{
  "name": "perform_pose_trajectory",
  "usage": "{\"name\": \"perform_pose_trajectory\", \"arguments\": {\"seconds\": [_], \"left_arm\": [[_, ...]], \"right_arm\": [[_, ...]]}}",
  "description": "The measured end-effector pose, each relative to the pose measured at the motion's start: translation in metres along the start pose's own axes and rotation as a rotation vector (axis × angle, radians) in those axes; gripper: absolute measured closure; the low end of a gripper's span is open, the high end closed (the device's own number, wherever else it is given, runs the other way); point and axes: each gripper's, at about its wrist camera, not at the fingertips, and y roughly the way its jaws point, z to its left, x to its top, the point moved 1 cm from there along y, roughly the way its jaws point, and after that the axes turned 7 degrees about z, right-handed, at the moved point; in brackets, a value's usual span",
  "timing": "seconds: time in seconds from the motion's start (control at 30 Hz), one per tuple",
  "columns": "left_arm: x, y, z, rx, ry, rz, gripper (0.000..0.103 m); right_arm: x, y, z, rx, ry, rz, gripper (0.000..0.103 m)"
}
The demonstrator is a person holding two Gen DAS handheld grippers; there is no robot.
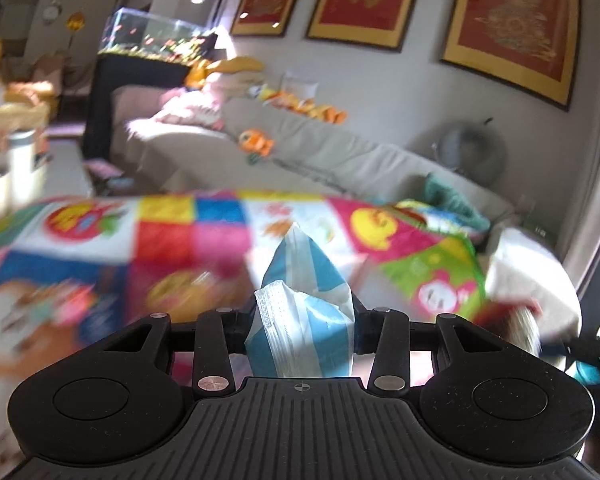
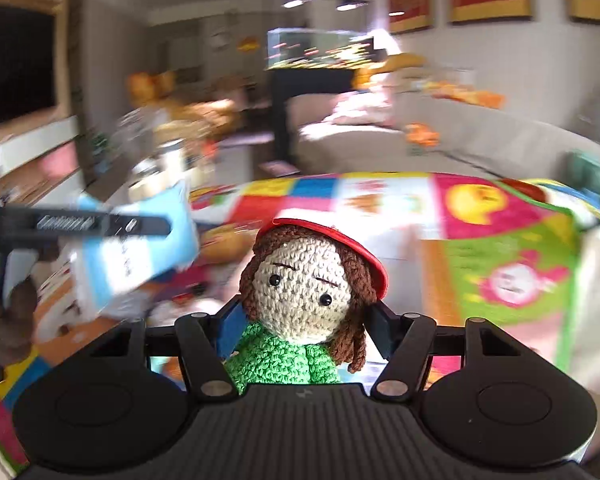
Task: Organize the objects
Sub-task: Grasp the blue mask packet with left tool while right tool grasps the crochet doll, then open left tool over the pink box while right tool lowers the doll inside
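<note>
My left gripper (image 1: 300,320) is clenched on a blue-and-white packet (image 1: 304,304), which stands upright between the pads and reaches forward past them, clear of the patchwork mat (image 1: 172,236) below. My right gripper (image 2: 300,320) grasps a crochet doll (image 2: 308,292) by the sides of its head; the red cap and green jumper show above and below the pads. In the right view the left gripper and its packet (image 2: 136,256) pass just to the left of the doll, close but apart. Both views are smeared with motion, so I cannot make out any bin or destination. Judgement: both items are in carry. To do this well I should keep each grip firm, hold the two loads apart so they do not collide, slow down before placing, and lower each item onto its spot before releasing.
</note>
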Motion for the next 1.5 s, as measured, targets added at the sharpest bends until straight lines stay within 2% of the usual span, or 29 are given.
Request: {"name": "perform_pose_trajectory", "arguments": {"seconds": [0.1,0.17,0.27,0.4,0.47,0.6,0.7,0.8,0.9,1.03,1.13,1.2,1.27,1.33,1.4,1.5], "left_arm": [[0.012,0.050,-0.026,-0.027,-0.017,-0.071,0.058],[0.012,0.079,-0.038,0.003,-0.020,-0.087,0.058],[0.002,0.113,-0.042,0.054,-0.049,-0.036,0.058],[-0.008,0.124,-0.038,0.108,-0.006,0.008,0.059],[-0.007,0.119,-0.033,0.121,0.015,0.023,0.059],[0.003,0.088,-0.019,0.138,-0.004,-0.074,0.059],[0.010,0.064,-0.007,0.123,-0.039,-0.094,0.059],[0.003,0.041,0.001,0.109,-0.020,-0.059,0.059],[-0.017,0.024,0.006,0.085,-0.009,-0.012,0.059],[-0.044,0.000,0.010,0.081,0.038,0.045,0.059],[-0.059,-0.020,0.020,0.098,0.058,0.062,0.059],[-0.070,-0.031,0.030,0.126,0.065,0.073,0.059],[-0.078,-0.037,0.040,0.154,0.059,0.090,0.059],[-0.085,-0.041,0.052,0.165,0.039,0.102,0.059],[-0.089,-0.042,0.062,0.176,0.008,0.109,0.059],[-0.085,-0.040,0.073,0.184,-0.020,0.098,0.059]], "right_arm": [[-0.005,0.001,-0.029,-0.028,0.074,-0.012,0.039],[-0.008,0.003,-0.043,-0.042,0.111,-0.011,0.039],[-0.013,0.007,-0.057,-0.059,0.131,-0.007,0.039],[-0.020,0.016,-0.070,-0.080,0.140,0.012,0.039],[-0.022,0.023,-0.073,-0.086,0.148,0.026,0.039],[-0.023,0.032,-0.073,-0.083,0.154,0.026,0.039],[-0.014,0.035,-0.072,-0.052,0.157,0.018,0.039],[0.011,0.040,-0.079,0.004,0.189,0.002,0.039],[0.048,0.067,-0.085,0.024,0.203,0.022,0.039],[0.080,0.134,-0.072,0.015,0.143,0.168,0.039],[0.077,0.188,-0.051,-0.063,0.056,0.314,0.039],[0.067,0.211,-0.041,-0.071,0.032,0.368,0.039],[0.065,0.215,-0.033,-0.078,0.014,0.335,0.038],[0.066,0.217,-0.034,-0.017,0.046,0.330,0.038],[0.066,0.216,-0.035,-0.002,0.058,0.326,0.037],[0.066,0.206,-0.034,0.008,0.049,0.324,0.026]]}}
